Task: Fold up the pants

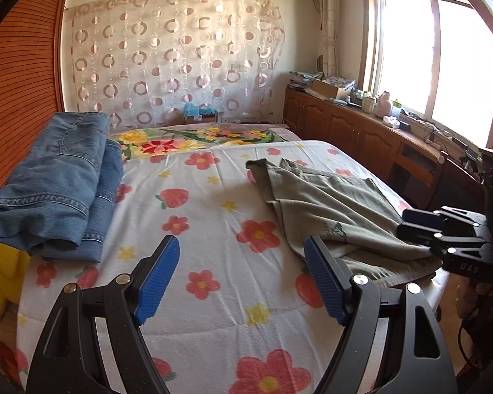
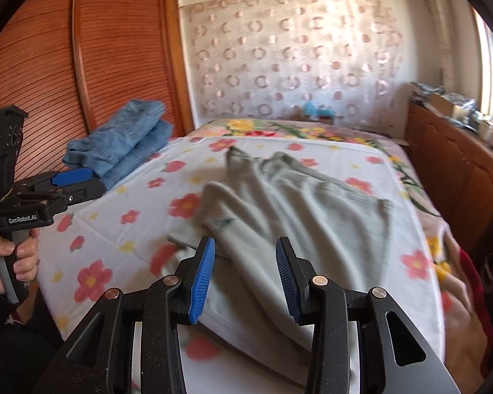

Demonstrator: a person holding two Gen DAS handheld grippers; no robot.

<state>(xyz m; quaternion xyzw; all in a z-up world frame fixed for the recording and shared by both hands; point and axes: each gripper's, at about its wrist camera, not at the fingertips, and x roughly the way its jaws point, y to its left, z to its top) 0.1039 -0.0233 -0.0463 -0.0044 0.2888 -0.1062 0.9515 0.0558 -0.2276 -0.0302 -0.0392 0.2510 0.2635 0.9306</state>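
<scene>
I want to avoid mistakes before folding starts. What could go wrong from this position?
1. The grey-green pants lie rumpled near the bed edge; pulling might drag them off.
2. The right claw is open above bunched cloth, so it may pinch several layers.
3. The left claw is over bare floral sheet and might catch it instead.

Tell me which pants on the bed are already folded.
The blue jeans, stacked by the wooden wardrobe; the grey-green pants lie spread and rumpled.

Matt grey-green cloth pants [image 2: 299,203], blue denim jeans [image 1: 59,177], ribbed fingers [image 1: 157,279].
</scene>
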